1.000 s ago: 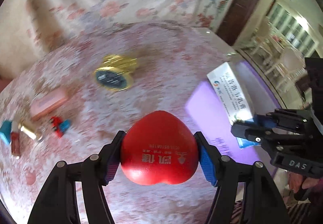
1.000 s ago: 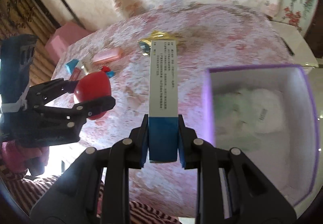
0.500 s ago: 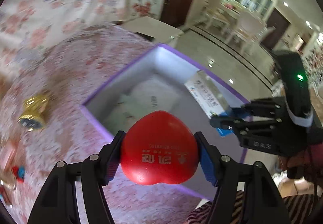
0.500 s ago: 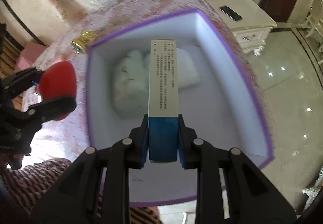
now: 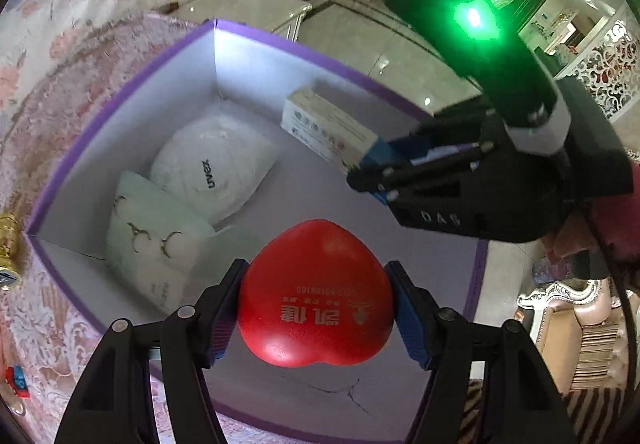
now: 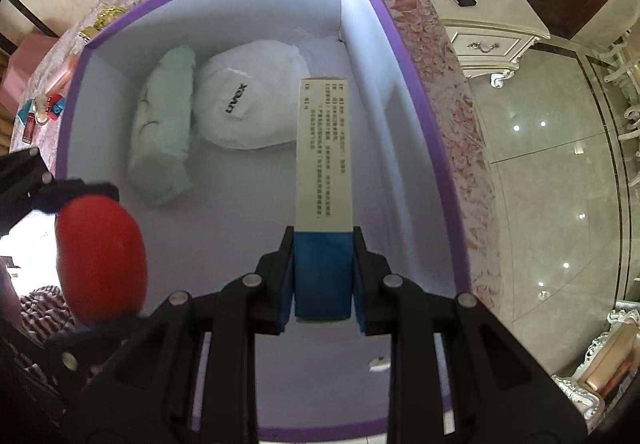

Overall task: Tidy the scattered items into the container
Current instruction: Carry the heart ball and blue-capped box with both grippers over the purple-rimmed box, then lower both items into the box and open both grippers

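Observation:
My left gripper [image 5: 316, 300] is shut on a red heart-shaped ball [image 5: 316, 296] and holds it over the near side of the purple box [image 5: 120, 83]. The ball also shows at the left of the right wrist view [image 6: 100, 256]. My right gripper [image 6: 323, 276] is shut on a long white and blue carton [image 6: 323, 163], held inside the box [image 6: 400, 55] near its right wall. The carton [image 5: 326, 127] and right gripper [image 5: 372, 167] show in the left wrist view. A white uvex mask [image 6: 250, 107] and a pale green pack [image 6: 164, 135] lie in the box.
The box stands on a pink floral lace cloth [image 5: 52, 328]. A gold tin [image 5: 8, 244] sits left of the box. Small red and blue items [image 6: 44, 107] lie on the cloth beyond the box's left wall. A white bedside cabinet [image 6: 480, 15] stands at the right.
Both grippers have moved from over the cloth to over the box and come lower into it. Each still holds its item.

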Tool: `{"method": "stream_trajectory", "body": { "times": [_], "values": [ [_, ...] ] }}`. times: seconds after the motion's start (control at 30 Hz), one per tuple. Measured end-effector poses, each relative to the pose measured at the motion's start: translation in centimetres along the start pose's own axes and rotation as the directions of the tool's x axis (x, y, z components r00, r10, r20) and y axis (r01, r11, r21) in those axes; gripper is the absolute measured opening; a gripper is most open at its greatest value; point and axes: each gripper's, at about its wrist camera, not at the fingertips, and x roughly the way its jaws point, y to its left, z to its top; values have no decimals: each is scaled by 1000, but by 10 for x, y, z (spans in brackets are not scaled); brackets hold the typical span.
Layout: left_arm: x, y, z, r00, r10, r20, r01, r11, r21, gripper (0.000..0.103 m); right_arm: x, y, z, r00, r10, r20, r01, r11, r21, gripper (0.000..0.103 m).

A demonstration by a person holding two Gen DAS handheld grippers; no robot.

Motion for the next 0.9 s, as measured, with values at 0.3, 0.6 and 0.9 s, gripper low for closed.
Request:
{"method": "stream_trajectory", "body": {
  "times": [0.3, 0.6, 0.9],
  "values": [
    [34, 2, 10, 999, 5, -37, -8, 998, -69, 68, 20, 8, 22, 1000, -6, 8, 6, 999, -33, 27],
    [47, 17, 4, 1000, 12, -21, -16, 978, -208, 69, 39, 16, 48, 998, -52, 40, 52, 999, -15, 27],
    [56, 26, 2, 998, 4, -66, -26, 939, -343, 70, 56, 22, 70, 994, -101, 36, 103, 993, -60, 27]
  ]
}}
